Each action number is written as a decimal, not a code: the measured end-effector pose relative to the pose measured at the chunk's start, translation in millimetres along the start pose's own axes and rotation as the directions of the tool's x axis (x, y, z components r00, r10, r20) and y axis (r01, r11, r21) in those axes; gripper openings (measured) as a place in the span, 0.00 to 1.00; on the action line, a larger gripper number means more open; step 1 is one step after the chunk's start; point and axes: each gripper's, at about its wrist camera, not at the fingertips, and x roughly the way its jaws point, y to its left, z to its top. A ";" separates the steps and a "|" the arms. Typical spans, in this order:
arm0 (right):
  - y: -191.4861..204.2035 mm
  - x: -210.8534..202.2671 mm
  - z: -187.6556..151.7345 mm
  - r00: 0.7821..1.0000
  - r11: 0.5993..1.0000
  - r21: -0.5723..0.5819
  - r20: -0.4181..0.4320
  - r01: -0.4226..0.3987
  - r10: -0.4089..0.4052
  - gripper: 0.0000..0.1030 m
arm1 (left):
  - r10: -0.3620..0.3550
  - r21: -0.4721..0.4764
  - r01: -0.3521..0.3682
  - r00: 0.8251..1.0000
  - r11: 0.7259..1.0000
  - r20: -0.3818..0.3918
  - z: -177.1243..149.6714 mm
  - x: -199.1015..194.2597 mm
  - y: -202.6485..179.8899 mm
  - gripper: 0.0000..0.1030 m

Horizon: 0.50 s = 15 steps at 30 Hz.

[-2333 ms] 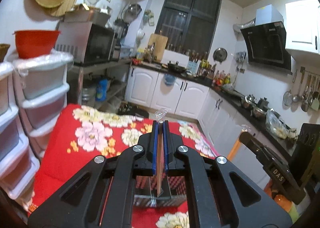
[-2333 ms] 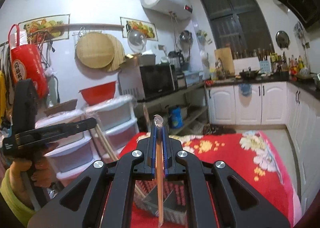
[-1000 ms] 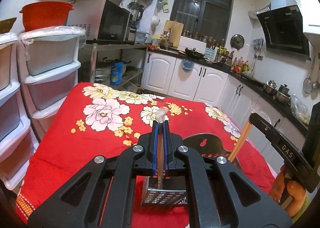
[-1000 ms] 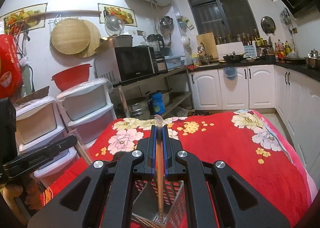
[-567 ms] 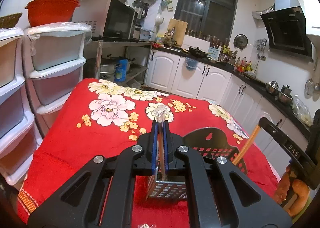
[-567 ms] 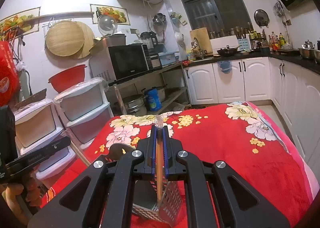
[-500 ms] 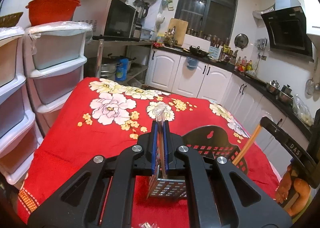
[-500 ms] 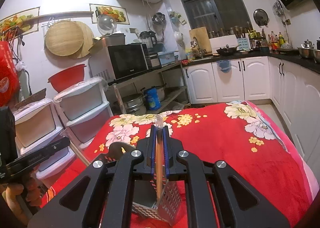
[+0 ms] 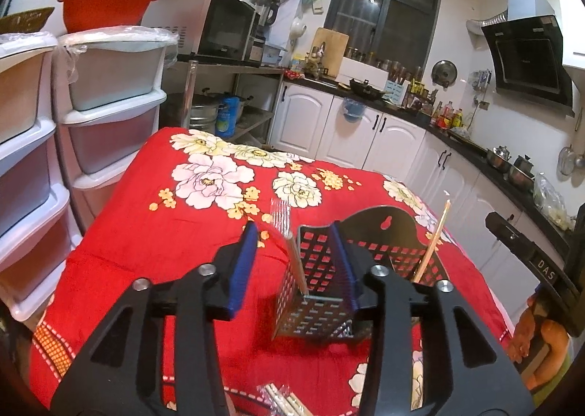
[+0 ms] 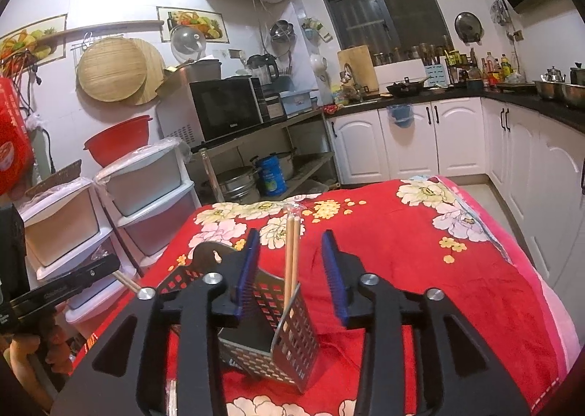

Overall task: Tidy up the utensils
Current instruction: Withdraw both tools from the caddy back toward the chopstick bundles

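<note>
A perforated metal utensil holder [image 9: 314, 310] [image 10: 289, 335] stands on the red flowered tablecloth [image 9: 182, 233]. My left gripper [image 9: 292, 266] hangs just over it with its jaws opening. A wrapped pair of chopsticks [image 9: 292, 240] stands loose between the pads, its lower end in the holder. My right gripper [image 10: 292, 269] is also opening, and its chopsticks [image 10: 292, 251] lean free in the holder, touching neither pad. In the left wrist view those chopsticks [image 9: 435, 233] show at the holder's right side, beside the right gripper [image 9: 526, 251].
More wrapped chopsticks [image 9: 281, 401] lie on the cloth at the near edge. Stacked plastic drawers [image 9: 109, 109] stand left of the table, with white kitchen cabinets [image 10: 457, 138] behind and to the right. A hand [image 10: 36, 346] holds the left gripper's handle.
Both grippers were shut on their chopsticks; now both pairs of jaws stand apart and the chopsticks rest in the holder. Both grippers came slightly closer to it.
</note>
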 end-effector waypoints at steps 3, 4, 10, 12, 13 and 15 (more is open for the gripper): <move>0.9 -7.5 -2.9 1.000 1.000 -0.007 0.006 0.003 -0.003 0.44 | 0.000 0.000 0.000 1.000 1.000 0.001 -1.1 -2.1 0.3 0.46; 2.1 -9.0 -3.1 1.000 1.000 -0.011 0.006 0.006 -0.006 0.46 | -0.001 -0.003 0.001 1.000 1.000 0.002 -1.9 -3.5 0.9 0.50; 7.0 -23.1 -11.9 1.000 0.999 -0.048 0.010 0.019 -0.019 0.58 | -0.008 -0.008 0.008 1.000 1.000 0.006 -12.6 -18.7 2.3 0.67; 8.5 -27.3 -15.5 1.000 0.998 -0.058 0.007 0.019 -0.019 0.60 | -0.011 -0.006 0.011 1.000 1.000 0.002 -17.7 -22.9 1.5 0.69; 9.3 -29.3 -17.6 1.000 0.998 -0.063 0.005 0.019 -0.018 0.60 | -0.011 -0.003 0.011 1.000 1.000 -0.001 -20.0 -24.3 0.8 0.70; 11.1 -32.6 -21.0 1.000 0.997 -0.070 0.000 0.018 -0.018 0.61 | -0.010 0.003 0.010 1.000 1.000 -0.008 -24.8 -26.7 -0.9 0.71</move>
